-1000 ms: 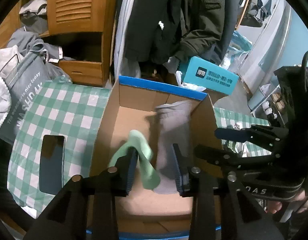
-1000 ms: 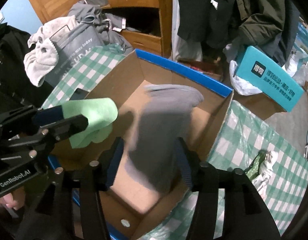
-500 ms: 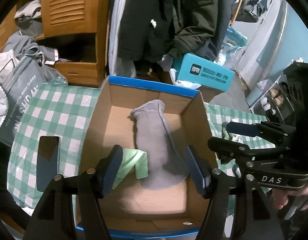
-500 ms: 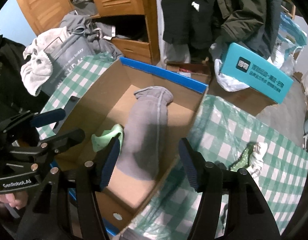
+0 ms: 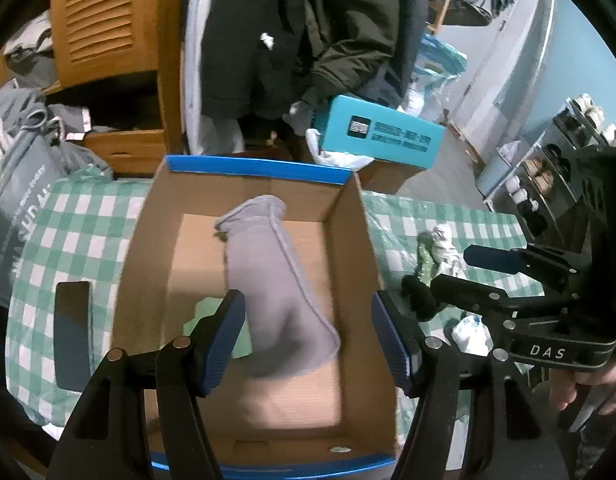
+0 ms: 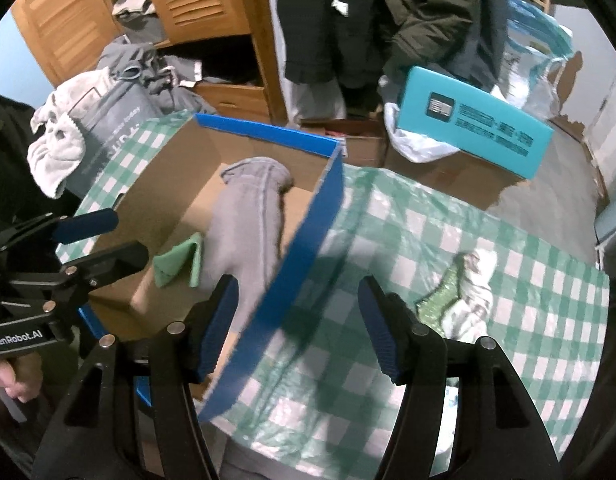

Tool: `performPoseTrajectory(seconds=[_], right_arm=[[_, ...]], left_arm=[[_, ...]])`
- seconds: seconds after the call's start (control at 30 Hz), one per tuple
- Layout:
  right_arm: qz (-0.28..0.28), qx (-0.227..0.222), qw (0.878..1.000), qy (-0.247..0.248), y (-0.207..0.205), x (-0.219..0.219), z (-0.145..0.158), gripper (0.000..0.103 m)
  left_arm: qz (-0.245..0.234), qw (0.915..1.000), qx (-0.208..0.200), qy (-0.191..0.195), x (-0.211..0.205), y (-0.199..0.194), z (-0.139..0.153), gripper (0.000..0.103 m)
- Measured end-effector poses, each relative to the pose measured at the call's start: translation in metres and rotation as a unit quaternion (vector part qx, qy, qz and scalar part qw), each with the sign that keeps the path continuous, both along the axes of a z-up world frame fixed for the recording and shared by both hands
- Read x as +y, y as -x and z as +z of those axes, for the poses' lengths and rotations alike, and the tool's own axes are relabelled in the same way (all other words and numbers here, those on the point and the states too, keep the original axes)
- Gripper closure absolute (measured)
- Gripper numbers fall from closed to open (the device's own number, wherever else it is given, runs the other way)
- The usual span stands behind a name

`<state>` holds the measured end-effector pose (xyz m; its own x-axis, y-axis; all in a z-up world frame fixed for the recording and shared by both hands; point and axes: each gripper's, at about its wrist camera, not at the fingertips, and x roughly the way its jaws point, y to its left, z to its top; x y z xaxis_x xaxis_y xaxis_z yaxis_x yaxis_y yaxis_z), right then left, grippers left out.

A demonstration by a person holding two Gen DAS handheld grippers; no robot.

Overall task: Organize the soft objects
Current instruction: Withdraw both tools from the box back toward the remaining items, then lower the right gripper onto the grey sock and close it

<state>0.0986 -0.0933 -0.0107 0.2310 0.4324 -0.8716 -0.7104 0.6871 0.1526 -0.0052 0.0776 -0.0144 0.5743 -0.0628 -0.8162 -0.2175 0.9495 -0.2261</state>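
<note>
A grey sock and a green cloth lie inside the blue-rimmed cardboard box on the green checked tablecloth. My left gripper is open and empty above the box's near half. My right gripper is open and empty, straddling the box's right wall; it also shows in the left wrist view. A green-and-white soft item and a black one lie on the cloth right of the box.
A dark phone lies on the cloth left of the box. A grey bag and white towel sit at the left. A teal box, hanging coats and wooden cabinet stand behind.
Both grippers let go: the green cloth and grey sock dropped into the box. Both jaws opened wide. The right gripper has moved right, over the box's wall.
</note>
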Motion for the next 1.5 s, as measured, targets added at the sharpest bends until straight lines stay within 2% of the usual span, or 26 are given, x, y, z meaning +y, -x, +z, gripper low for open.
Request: performPoseTrajectory(seconds=[0.1,0.4,0.53,0.9,1.17,1.5], right_arm=[[-0.012,-0.002,1.0,-0.001,-0.004,-0.015,0.0,0.036],[-0.056,0.007,0.998,-0.002,-0.018,-0.065,-0.007,0.036],[-0.072,0.01,0.997,-0.005,-0.024,-0.082,-0.008,0.036],[-0.12,0.019,0.993,-0.003,-0.038,-0.139,-0.02,0.035],[-0.152,0.034,0.988,0.005,-0.049,-0.173,-0.036,0.035],[-0.166,0.046,0.985,0.02,-0.054,-0.193,-0.056,0.035]], left_arm=[[-0.01,0.9999,0.001,0.003,-0.011,-0.004,0.0,0.036],[-0.041,0.9991,0.01,-0.002,-0.047,-0.018,0.0,0.036],[-0.053,0.9985,0.011,-0.002,-0.063,-0.025,0.0,0.032],[-0.091,0.9955,0.027,-0.003,-0.105,-0.041,-0.008,0.03],[-0.109,0.9929,0.047,0.004,-0.129,-0.051,-0.022,0.027],[-0.12,0.9895,0.079,0.017,-0.145,-0.065,-0.047,0.027]])
